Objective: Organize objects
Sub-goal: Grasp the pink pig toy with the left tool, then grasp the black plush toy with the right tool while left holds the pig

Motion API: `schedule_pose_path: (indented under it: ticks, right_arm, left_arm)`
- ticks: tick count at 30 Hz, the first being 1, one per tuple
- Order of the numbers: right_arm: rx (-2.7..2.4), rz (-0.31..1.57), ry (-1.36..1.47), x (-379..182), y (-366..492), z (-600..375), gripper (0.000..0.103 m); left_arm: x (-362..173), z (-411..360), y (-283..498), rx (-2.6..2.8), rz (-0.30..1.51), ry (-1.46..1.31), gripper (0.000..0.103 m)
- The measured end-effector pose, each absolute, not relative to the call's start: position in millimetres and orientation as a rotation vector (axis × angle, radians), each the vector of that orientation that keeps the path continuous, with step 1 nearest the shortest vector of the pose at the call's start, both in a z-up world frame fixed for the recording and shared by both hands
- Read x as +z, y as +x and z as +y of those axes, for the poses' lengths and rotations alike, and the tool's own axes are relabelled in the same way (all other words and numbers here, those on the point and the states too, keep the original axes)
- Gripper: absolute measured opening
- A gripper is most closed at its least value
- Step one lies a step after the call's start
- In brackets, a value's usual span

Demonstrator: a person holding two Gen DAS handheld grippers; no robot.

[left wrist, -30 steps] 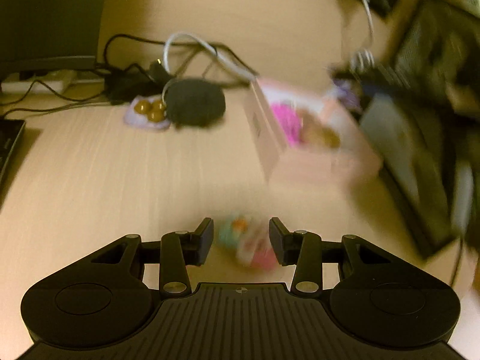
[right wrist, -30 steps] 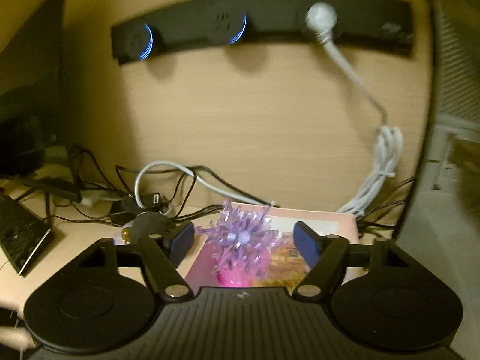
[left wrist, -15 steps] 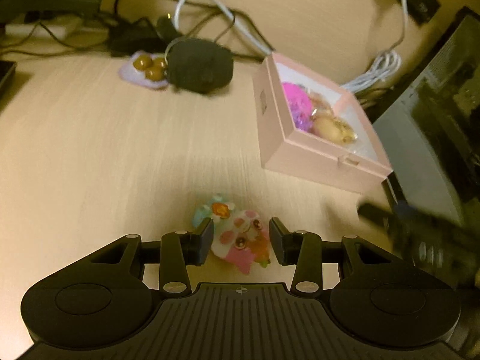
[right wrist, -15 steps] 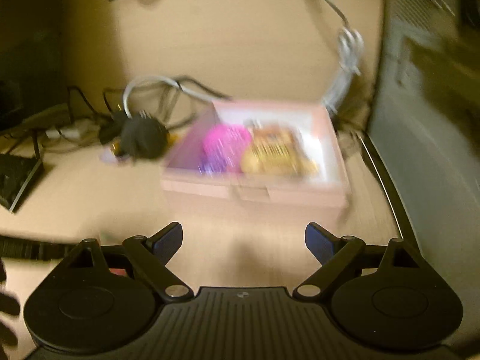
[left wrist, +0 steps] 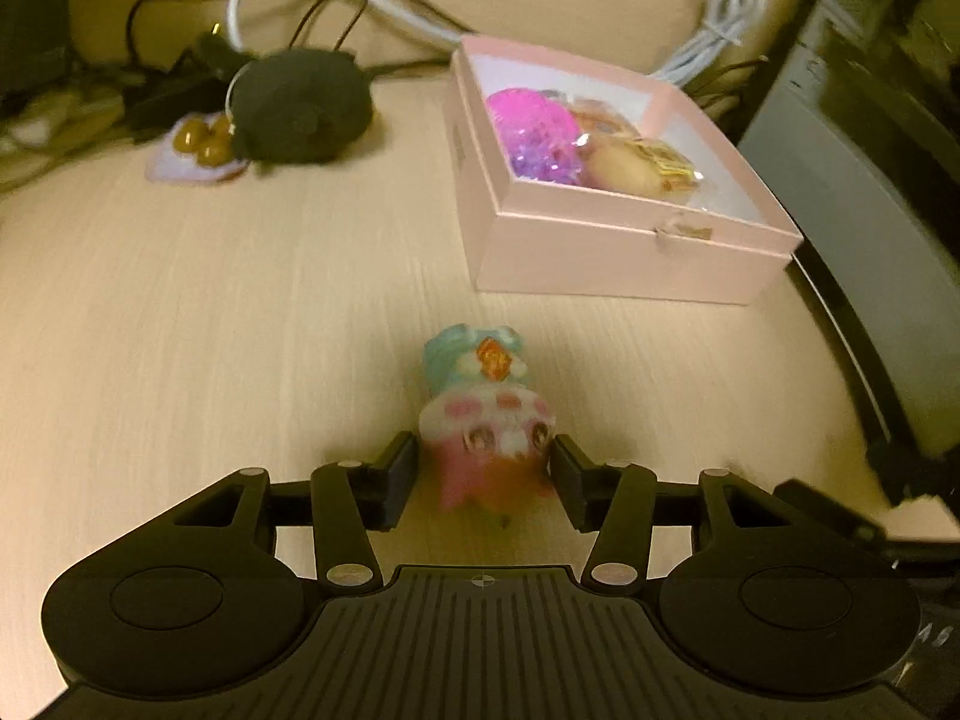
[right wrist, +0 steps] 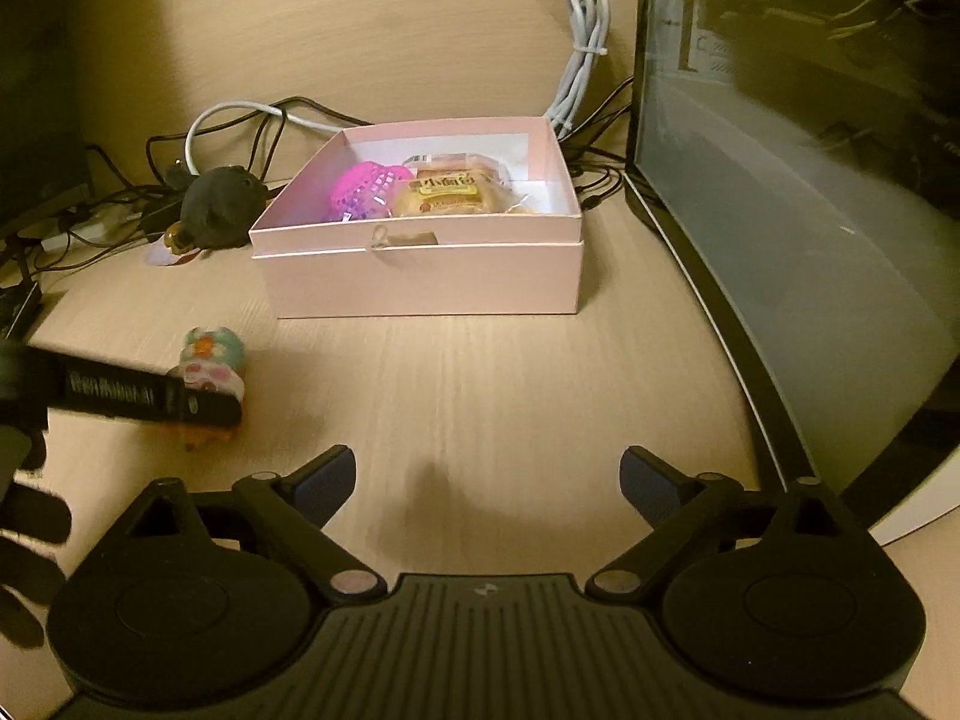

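A small pastel toy, teal on top and pink below, lies on the wooden table. It lies between the fingertips of my left gripper, whose jaws are opening and stand close to its sides. The right wrist view shows the same toy behind one of the left gripper's fingers. Beyond it stands an open pink box with a pink spiky ball and a wrapped pastry inside. My right gripper hangs over bare table in front of the box, jaws opening wide with nothing between them.
A dark grey round object and a lilac piece with brown beads sit at the back left among tangled cables. A glass-sided computer case walls off the right. A bundled white cable hangs behind the box. A gloved hand shows at the left edge.
My right gripper had a purple spiky thing between its fingers over the box; now it is drawn back, lower, wider and empty. My left gripper came down around the toy and widened slightly.
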State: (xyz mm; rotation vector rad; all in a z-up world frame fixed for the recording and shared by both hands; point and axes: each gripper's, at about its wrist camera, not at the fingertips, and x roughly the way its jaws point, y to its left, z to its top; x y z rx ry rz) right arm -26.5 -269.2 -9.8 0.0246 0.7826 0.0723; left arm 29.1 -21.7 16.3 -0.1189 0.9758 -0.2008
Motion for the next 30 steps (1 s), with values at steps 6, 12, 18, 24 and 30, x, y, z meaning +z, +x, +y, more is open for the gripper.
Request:
schedule_pose_path:
  ticks: [6, 12, 18, 24, 30]
  right_arm:
    - [0.073, 0.786, 0.022, -12, -27, -266, 0.095]
    - [0.086, 0.81, 0.013, -19, -25, -258, 0.095]
    - [0.116, 0.814, -0.003, -20, -18, -244, 0.096]
    - [0.168, 0.811, -0.036, -19, -5, -216, 0.1]
    - [0.247, 0.791, -0.085, -11, 14, -172, 0.1]
  left_arm:
    - [17, -13, 28, -0.197, 0.941, -0.139, 0.05]
    - [17, -12, 20, -0.253, 0.943, -0.115, 0.047]
    - [20, 7, 7, -0.268, 0.968, -0.183, 0.045]
    - [30, 52, -5, -0.207, 0.945, -0.268, 0.045]
    - [37, 104, -17, -0.111, 0.914, -0.34, 0.044]
